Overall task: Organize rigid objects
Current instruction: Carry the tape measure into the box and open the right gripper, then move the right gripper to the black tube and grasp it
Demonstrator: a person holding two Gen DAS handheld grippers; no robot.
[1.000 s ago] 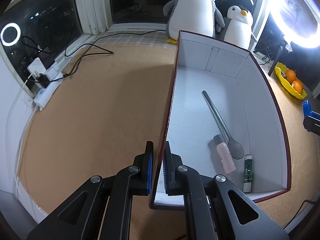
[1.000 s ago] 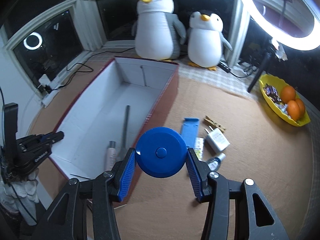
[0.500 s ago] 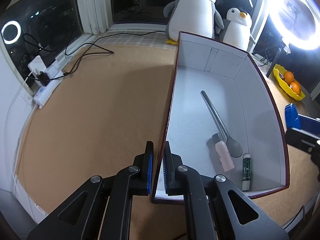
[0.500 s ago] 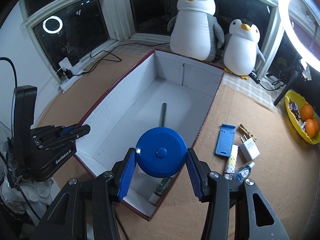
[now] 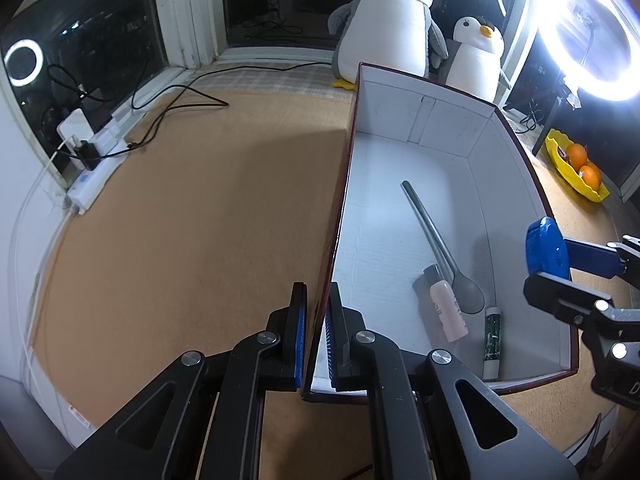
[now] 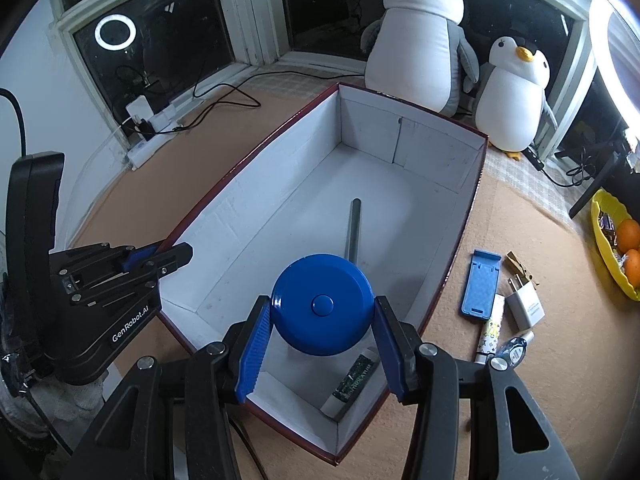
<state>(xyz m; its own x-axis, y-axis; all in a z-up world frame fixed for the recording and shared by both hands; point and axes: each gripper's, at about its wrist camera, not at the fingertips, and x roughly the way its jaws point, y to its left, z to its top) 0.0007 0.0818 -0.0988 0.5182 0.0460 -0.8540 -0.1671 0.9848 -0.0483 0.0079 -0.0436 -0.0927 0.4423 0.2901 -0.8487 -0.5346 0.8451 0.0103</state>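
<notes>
Hiding the spoon's bowl [image 5: 468, 298], the right gripper's [image 6: 322, 338] fingers hold a blue disc [image 6: 322, 305]; left fingers [image 5: 299, 328] pinch the box wall [image 5: 338, 208].

Cork-brown tabletop [image 5: 168, 216] under dark night windows [image 6: 160, 52] in white frames from 9 to 1 o'clock, ring light [image 5: 588, 32] blazing at 2 o'clock and mirrored in the glass, white power strip [image 5: 92, 176] with black cables along the sill at 9 o'clock.

Left tongs [image 5: 316, 336] clamp the box [image 5: 344, 200] wall; spoon [image 5: 440, 252] and bottle [image 5: 446, 312] lie inside.
</notes>
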